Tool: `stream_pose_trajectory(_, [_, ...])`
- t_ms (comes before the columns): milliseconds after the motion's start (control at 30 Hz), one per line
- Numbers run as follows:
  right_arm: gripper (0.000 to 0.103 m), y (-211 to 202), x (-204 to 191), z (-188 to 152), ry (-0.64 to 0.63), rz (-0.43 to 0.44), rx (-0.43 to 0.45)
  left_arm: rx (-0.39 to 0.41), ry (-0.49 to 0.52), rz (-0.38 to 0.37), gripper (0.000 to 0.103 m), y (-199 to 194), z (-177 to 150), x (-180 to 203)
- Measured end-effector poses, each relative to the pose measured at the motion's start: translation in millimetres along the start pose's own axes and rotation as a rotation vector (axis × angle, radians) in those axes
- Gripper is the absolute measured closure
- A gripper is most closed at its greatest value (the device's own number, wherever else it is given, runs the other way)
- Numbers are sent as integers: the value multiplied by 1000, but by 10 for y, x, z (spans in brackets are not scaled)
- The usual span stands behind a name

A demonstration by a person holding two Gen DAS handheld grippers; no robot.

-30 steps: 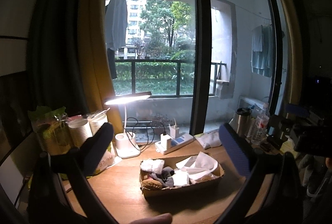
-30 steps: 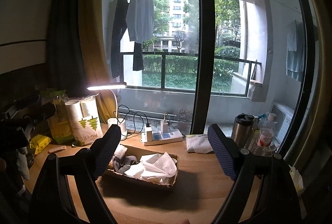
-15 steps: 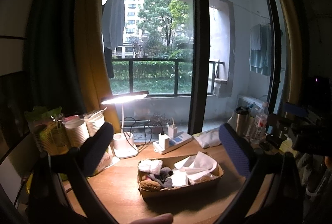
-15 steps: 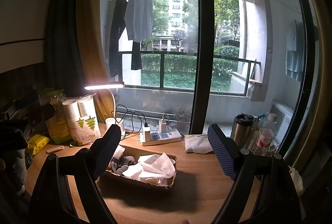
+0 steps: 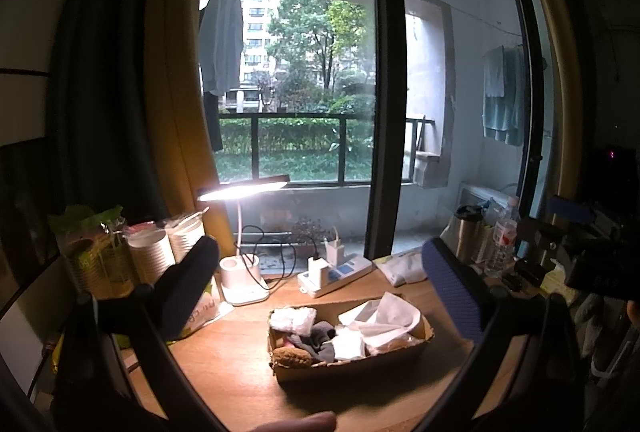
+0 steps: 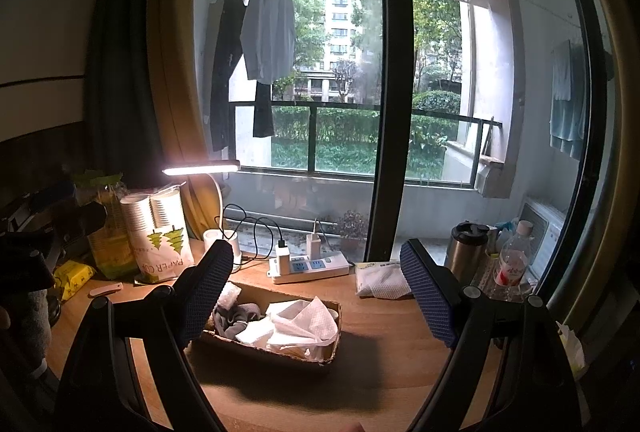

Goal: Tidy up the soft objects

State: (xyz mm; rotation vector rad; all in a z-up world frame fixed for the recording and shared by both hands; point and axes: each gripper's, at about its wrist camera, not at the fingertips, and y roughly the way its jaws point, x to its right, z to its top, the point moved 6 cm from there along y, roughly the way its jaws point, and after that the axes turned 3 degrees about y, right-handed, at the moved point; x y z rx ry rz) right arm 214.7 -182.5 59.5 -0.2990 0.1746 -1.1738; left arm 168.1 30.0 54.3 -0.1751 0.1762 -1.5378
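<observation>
A shallow cardboard box (image 5: 352,364) sits on the wooden desk, filled with soft things: white tissues (image 5: 384,316), a grey cloth (image 5: 320,338), a white bundle (image 5: 290,318) and a brown plush piece (image 5: 292,356). The box also shows in the right wrist view (image 6: 276,346) with tissues (image 6: 304,324) and the grey cloth (image 6: 234,318). My left gripper (image 5: 320,292) is open and empty, held above and short of the box. My right gripper (image 6: 316,292) is open and empty, also above the box.
A lit desk lamp (image 5: 240,191), a power strip with chargers (image 5: 340,272), a pack of wipes (image 6: 380,278), paper cups (image 6: 158,232), a steel mug (image 6: 466,248) and a water bottle (image 6: 512,260) line the back of the desk (image 5: 224,364) by the window.
Both views have drifted slightly; the box sits a little further right in each. Both grippers stay open and empty.
</observation>
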Motion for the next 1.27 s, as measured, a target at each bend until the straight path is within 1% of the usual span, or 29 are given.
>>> stream_pose_trajectory(600, [15, 5, 6, -21, -2, 0, -7, 0, -5, -5, 1, -17, -33, -5])
stream_pose_trajectory(1033, [15, 48, 58, -28, -3, -1, -14, -9, -8, -15, 1, 52, -43, 23])
stream_pose_trajectory(1200, [15, 68, 72, -36, -6, -2, -15, -9, 6, -29, 1, 66, -45, 64])
stream_pose_trajectory(1267, [15, 88, 77, -38, -9, -6, -18, -22, 2, -40, 1, 110, -68, 64])
